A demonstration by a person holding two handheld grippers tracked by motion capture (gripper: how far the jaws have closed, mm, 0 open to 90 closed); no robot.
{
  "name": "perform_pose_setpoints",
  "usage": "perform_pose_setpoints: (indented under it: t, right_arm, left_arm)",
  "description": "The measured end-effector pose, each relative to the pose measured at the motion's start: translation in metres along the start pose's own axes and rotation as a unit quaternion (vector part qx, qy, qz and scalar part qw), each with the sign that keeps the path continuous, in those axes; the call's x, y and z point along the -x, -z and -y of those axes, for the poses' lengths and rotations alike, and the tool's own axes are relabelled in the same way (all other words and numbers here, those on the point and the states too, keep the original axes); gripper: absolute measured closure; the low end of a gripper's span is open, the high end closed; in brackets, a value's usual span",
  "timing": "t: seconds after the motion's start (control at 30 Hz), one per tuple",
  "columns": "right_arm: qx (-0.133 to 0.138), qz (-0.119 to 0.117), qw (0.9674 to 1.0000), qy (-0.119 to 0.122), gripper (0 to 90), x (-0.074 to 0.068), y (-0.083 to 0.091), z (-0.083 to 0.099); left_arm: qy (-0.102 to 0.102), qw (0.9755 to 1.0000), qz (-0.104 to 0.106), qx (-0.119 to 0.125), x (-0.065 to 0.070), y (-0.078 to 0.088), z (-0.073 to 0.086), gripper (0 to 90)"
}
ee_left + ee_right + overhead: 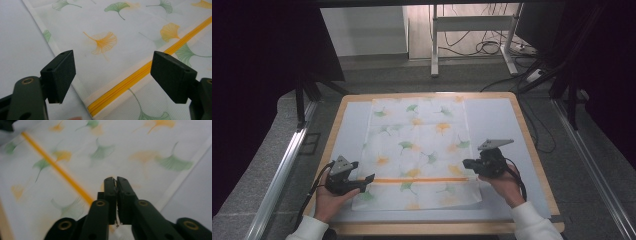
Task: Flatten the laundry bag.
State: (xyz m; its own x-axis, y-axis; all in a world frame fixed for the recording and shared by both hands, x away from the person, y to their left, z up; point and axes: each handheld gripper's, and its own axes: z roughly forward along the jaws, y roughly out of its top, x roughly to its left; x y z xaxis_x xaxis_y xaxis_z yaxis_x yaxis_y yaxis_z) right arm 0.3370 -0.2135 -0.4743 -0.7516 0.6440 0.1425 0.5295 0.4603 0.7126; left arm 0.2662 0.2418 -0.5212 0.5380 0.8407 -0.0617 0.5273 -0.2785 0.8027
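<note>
A white mesh bag (419, 145) printed with green and orange ginkgo leaves lies flat on the table. An orange zipper (412, 180) runs across it near the front. My left gripper (364, 172) hovers at the zipper's left end (120, 87), at the bag's left edge. Its jaws stand wide open (113, 75), and nothing is held. My right gripper (467, 163) is low over the bag's right side, just behind the zipper's right end. In the blurred right gripper view its jaws (116, 182) are pressed together. I cannot make out anything between them.
The bag rests on a pale mat (497, 115) covering a wood-rimmed table (532, 150). Bare mat lies on both sides of the bag. Beyond the table are a grey floor, a metal frame's legs (434, 45) and cables (492, 47).
</note>
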Motion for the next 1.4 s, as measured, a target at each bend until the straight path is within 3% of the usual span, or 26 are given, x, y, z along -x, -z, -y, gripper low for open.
perform_pose_setpoints:
  t: [0.07,0.13,0.33,0.57,0.7,0.83,1.07,1.17,1.33,1.4]
  right_arm:
    - [-0.013,-0.002,0.9998,0.016,71.8,-0.011,0.004,0.012]
    - [-0.022,-0.001,0.9997,0.010,61.7,-0.018,0.007,0.022]
    - [-0.047,0.014,0.9988,-0.006,42.7,-0.034,0.019,0.050]
    - [-0.067,0.024,0.9974,-0.006,30.6,-0.040,0.025,0.069]
    - [-0.079,0.033,0.9963,-0.002,29.3,-0.042,0.023,0.073]
    - [-0.093,0.040,0.9949,0.002,36.8,-0.042,0.014,0.073]
    - [-0.092,0.055,0.9942,0.003,63.0,-0.041,0.014,0.072]
    - [-0.095,0.071,0.9927,0.019,73.0,-0.043,0.012,0.071]
    - [-0.098,0.063,0.9930,0.019,86.2,-0.043,0.011,0.069]
    - [-0.099,0.061,0.9931,0.018,86.8,-0.043,0.011,0.069]
  left_arm:
    - [0.000,1.0000,0.002,0.001,0.001,0.000,0.000,19.9]
    - [0.001,1.0000,0.002,0.000,0.000,-0.001,0.000,19.9]
    - [0.000,1.0000,0.002,0.000,0.001,-0.001,0.000,19.9]
    - [0.001,1.0000,0.000,-0.001,0.001,-0.002,0.000,19.9]
    - [0.001,1.0000,0.000,-0.002,0.001,-0.002,0.000,19.9]
    - [0.000,1.0000,0.000,-0.003,0.001,-0.002,0.000,19.9]
    - [-0.001,1.0000,-0.001,-0.005,0.001,-0.003,0.000,19.9]
    - [0.000,1.0000,-0.001,-0.004,0.001,-0.003,0.000,19.9]
    - [-0.001,1.0000,-0.002,-0.005,0.001,-0.003,0.000,19.9]
    - [-0.001,1.0000,-0.002,-0.005,0.001,-0.003,0.000,19.9]
